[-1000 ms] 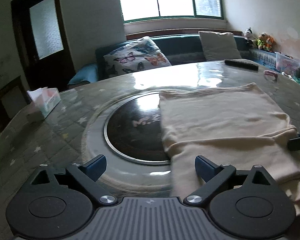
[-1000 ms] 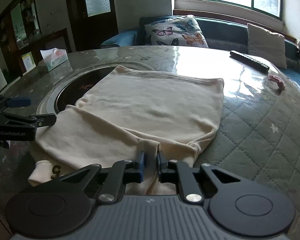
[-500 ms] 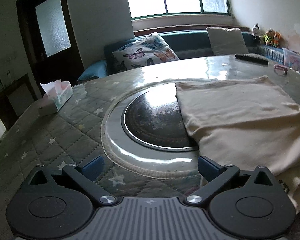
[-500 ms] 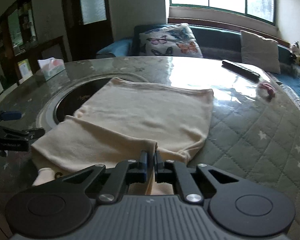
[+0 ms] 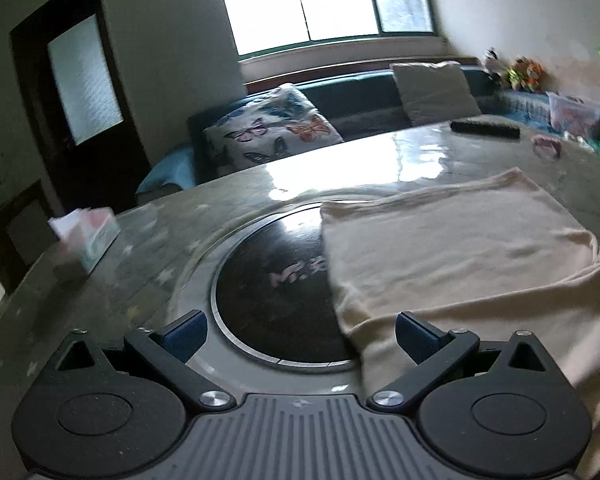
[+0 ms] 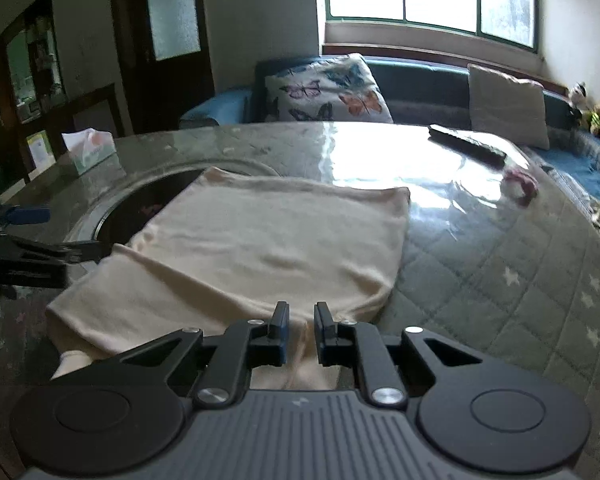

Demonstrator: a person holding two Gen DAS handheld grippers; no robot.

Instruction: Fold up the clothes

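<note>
Nearest in the right wrist view, the right gripper (image 6: 301,316) is seen with its jaws a narrow gap apart over the near edge of the garment (image 6: 260,248). Cloth shows between and below the pads, but whether it is pinched cannot be told. In the left wrist view, the left gripper (image 5: 300,330) is spread wide and holds nothing. Its right finger (image 5: 416,334) is set just at the garment's (image 5: 452,256) near-left edge, its left finger over the dark round plate (image 5: 272,288).

The cream garment is laid flat on the table (image 6: 500,264), partly over the plate, with one layer already folded across the body. At least one fold is judged done; further folding is judged left. Farther off lie a tissue box (image 6: 90,148) at the left and a remote (image 6: 466,143) at the right.
</note>
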